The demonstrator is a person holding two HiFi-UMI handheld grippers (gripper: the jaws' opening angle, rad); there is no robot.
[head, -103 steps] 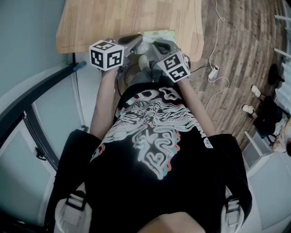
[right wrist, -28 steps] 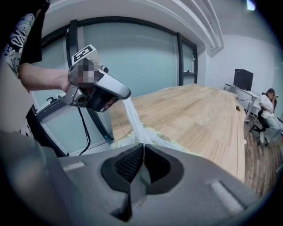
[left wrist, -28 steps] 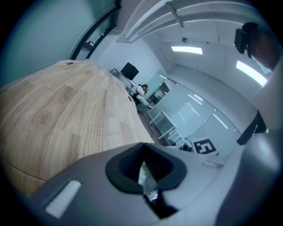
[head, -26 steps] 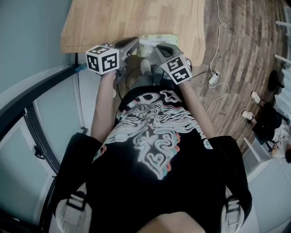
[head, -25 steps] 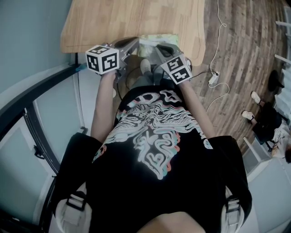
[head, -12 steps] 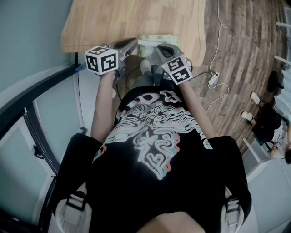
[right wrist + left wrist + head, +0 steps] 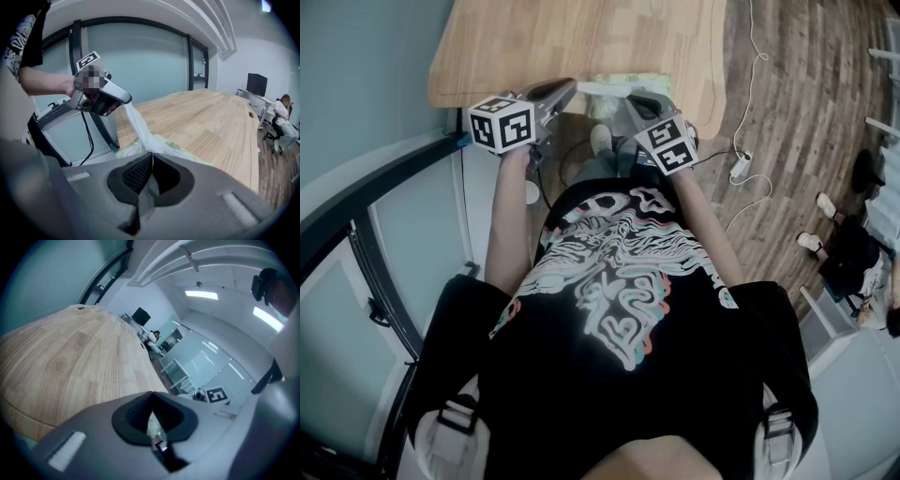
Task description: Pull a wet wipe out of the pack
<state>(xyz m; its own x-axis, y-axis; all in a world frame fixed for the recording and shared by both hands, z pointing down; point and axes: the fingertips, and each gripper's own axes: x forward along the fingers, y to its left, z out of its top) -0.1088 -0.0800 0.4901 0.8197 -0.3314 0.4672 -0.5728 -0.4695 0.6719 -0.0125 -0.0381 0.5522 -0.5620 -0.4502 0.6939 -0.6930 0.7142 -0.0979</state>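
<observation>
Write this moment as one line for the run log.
left hand-held gripper: shut on wet wipe | right hand-held gripper: shut on pack | wet wipe: partly out of pack

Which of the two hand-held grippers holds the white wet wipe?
The left hand-held gripper: the wet wipe runs taut from its shut jaws down to the pack, while the right hand-held gripper is clamped low on the pack itself.

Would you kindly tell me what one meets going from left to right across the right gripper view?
Person's bare forearm → left hand-held gripper with its marker cube → stretched white wet wipe → light wooden tabletop → black monitor → seated person.
</observation>
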